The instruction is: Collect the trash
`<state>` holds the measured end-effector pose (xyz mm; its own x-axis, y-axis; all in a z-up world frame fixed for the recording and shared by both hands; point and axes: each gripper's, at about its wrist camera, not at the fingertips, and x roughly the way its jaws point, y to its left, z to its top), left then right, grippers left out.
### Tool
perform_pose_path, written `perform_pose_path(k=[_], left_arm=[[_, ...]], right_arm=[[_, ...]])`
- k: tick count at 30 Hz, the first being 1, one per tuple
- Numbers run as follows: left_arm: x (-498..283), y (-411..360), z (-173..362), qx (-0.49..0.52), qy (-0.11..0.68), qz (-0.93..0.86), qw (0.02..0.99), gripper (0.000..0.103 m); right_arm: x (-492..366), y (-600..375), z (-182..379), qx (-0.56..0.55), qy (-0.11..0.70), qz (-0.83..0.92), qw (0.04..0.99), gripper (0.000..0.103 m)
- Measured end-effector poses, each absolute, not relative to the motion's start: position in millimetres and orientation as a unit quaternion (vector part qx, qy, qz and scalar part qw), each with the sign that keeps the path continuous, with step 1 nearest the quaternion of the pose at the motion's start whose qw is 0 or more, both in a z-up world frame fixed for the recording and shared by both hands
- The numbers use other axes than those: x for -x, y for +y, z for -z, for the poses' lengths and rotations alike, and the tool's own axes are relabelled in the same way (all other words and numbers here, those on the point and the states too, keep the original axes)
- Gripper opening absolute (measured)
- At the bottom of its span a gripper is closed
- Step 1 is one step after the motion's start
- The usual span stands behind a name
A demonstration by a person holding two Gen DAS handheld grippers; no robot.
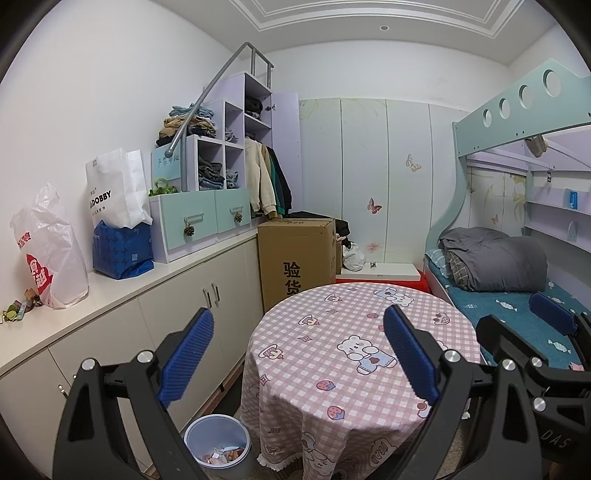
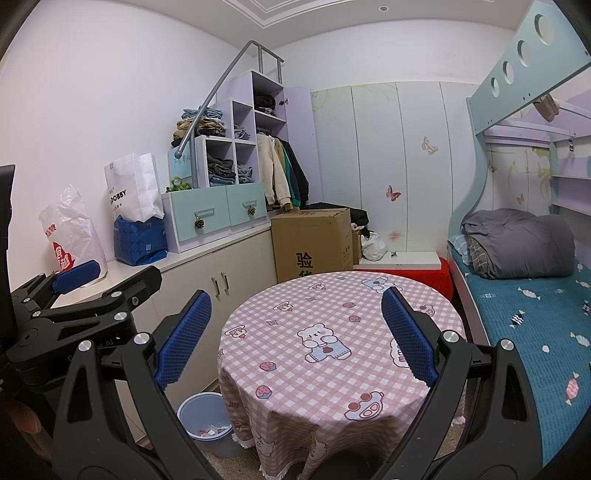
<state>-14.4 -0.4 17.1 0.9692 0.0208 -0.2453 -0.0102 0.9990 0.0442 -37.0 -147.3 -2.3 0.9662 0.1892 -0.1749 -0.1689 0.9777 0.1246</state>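
Both tongs, left (image 1: 297, 352) and right (image 2: 295, 341), gaped wide, empty, above the bench (image 2: 295, 306); bin (image 1: 218, 439) near left held wrappers.

Even, bright indoor light falls from a recessed ceiling lamp (image 1: 384, 28); shadows are soft. Both fisheye views bend straight lines strongly, with dark vignetted corners. Focus is sharp throughout.

Round table (image 1: 354, 354) bare; bin (image 1: 218, 443) wedged beside cabinet (image 1: 155, 332).
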Motion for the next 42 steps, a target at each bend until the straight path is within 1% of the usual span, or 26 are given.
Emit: perform_pose_path(k=[42], left_arm=[[11,11,-10,-0.026,0.136,-0.005,0.99,0.092]], right_arm=[[38,-142,13,-0.054,0.107,-0.088,0.989,0.092]])
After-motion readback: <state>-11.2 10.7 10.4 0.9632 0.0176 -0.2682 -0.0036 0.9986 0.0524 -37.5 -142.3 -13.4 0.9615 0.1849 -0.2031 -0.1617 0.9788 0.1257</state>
